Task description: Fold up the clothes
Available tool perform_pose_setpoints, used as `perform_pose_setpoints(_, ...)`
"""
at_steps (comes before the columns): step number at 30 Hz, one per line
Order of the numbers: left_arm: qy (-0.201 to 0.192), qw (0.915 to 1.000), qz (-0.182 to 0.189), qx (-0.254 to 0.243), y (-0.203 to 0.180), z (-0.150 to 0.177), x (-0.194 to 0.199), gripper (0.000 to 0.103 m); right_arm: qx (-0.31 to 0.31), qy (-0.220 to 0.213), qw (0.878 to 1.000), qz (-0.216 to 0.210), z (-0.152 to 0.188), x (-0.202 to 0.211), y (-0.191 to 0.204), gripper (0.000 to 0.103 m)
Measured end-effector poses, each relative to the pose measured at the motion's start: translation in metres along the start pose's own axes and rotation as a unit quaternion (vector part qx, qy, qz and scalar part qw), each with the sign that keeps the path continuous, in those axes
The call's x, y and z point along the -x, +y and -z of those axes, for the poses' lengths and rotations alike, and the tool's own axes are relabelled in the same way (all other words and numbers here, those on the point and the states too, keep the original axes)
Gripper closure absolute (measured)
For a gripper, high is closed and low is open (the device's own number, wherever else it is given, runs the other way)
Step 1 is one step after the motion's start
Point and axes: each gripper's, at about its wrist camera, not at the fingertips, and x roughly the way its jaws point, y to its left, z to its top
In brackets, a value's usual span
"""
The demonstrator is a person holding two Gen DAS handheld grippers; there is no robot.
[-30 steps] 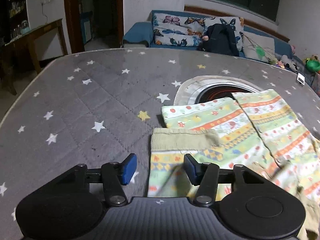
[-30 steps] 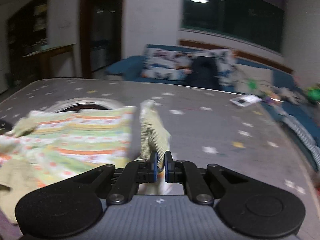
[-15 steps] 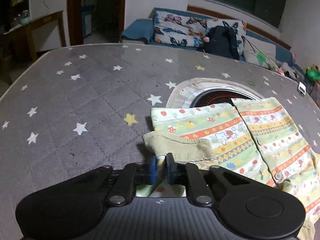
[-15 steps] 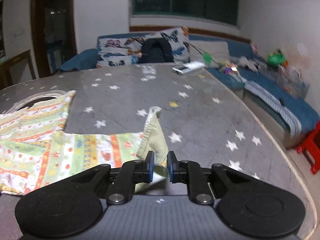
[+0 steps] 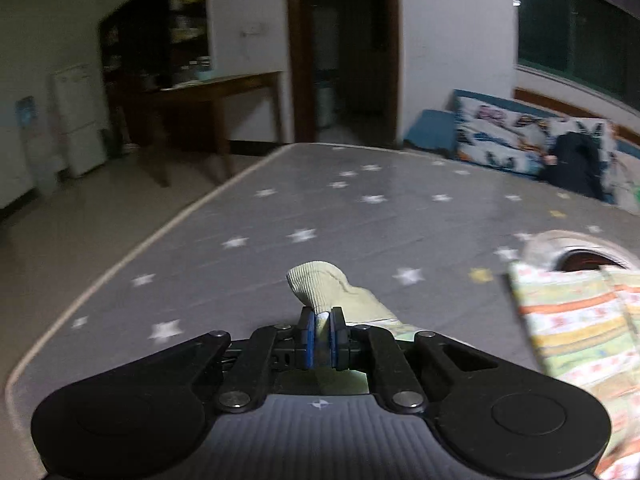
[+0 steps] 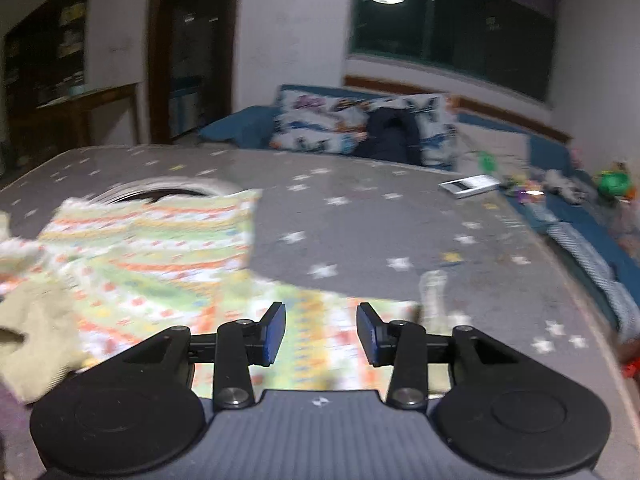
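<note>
Room dim: blue sofa w/ butterfly cushions behind, wood table far left. Grey star-print mattress is the work surface. Kids' garment, green/orange/yellow stripes w/ small prints, lies spread on it, blurry. Ribbed beige cuff lifted off the mattress, pinched in left gripper, jaws clamped narrow. Right gripper jaws wide, nothing held, over a striped sleeve.
</note>
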Motion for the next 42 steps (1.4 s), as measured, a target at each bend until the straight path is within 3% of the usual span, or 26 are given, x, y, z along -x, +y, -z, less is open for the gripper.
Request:
perform_pose_setpoints(4, 0.033, 0.9994, -0.001, -0.001, 0.012, 0.013, -0.012, 0.094, 0.022, 0.019, 0.996, -0.082, -0.001, -0.006, 0.037, 0.063)
perform_pose_setpoints(12, 0.030, 0.9995, -0.010, -0.005, 0.009, 0.020, -0.008, 0.094, 0.100, 0.038, 0.968, -0.226, -0.011, -0.016, 0.120, 0.064)
perform_pose_setpoints(17, 0.028, 0.9995, -0.014, -0.004, 0.012, 0.021, -0.009, 0.094, 0.118, 0.053, 0.959, -0.252, -0.021, -0.045, 0.158, 0.064)
perform_pose_setpoints(21, 0.027, 0.9994, -0.021, -0.008, 0.017, 0.021, -0.009, 0.094, 0.131, 0.099, 0.948, -0.274, -0.018, -0.062, 0.170, 0.062)
perform_pose_setpoints(29, 0.034, 0.9987, -0.026, -0.029, 0.021, 0.027, -0.009, 0.090, 0.196, 0.128, 0.924, -0.302, -0.002, -0.034, 0.161, 0.062)
perform_pose_setpoints(32, 0.044, 0.9979, -0.034, -0.034, 0.019, 0.027, -0.011, 0.087, 0.181, 0.135, 0.924, -0.309, -0.005, -0.033, 0.153, 0.063)
perform_pose_setpoints(34, 0.044, 0.9976, -0.042, -0.033, 0.020, 0.023, -0.010, 0.070, 0.170, 0.127, 0.926, -0.311, -0.012, -0.029, 0.146, 0.062)
perform_pose_setpoints(38, 0.034, 0.9969, -0.068, -0.019, 0.023, 0.008, -0.002, 0.065, 0.145, 0.092, 0.945, -0.280, -0.033, -0.031, 0.125, 0.062)
perform_pose_setpoints(40, 0.021, 0.9982, -0.055, -0.011, 0.017, -0.001, 0.005, 0.065, 0.133, 0.085, 0.953, -0.259, -0.041, -0.042, 0.116, 0.062)
perform_pose_setpoints(42, 0.028, 0.9992, -0.001, -0.029, -0.007, -0.007, 0.003, 0.065, 0.120, 0.083, 0.960, -0.238, -0.048, -0.058, 0.109, 0.062)
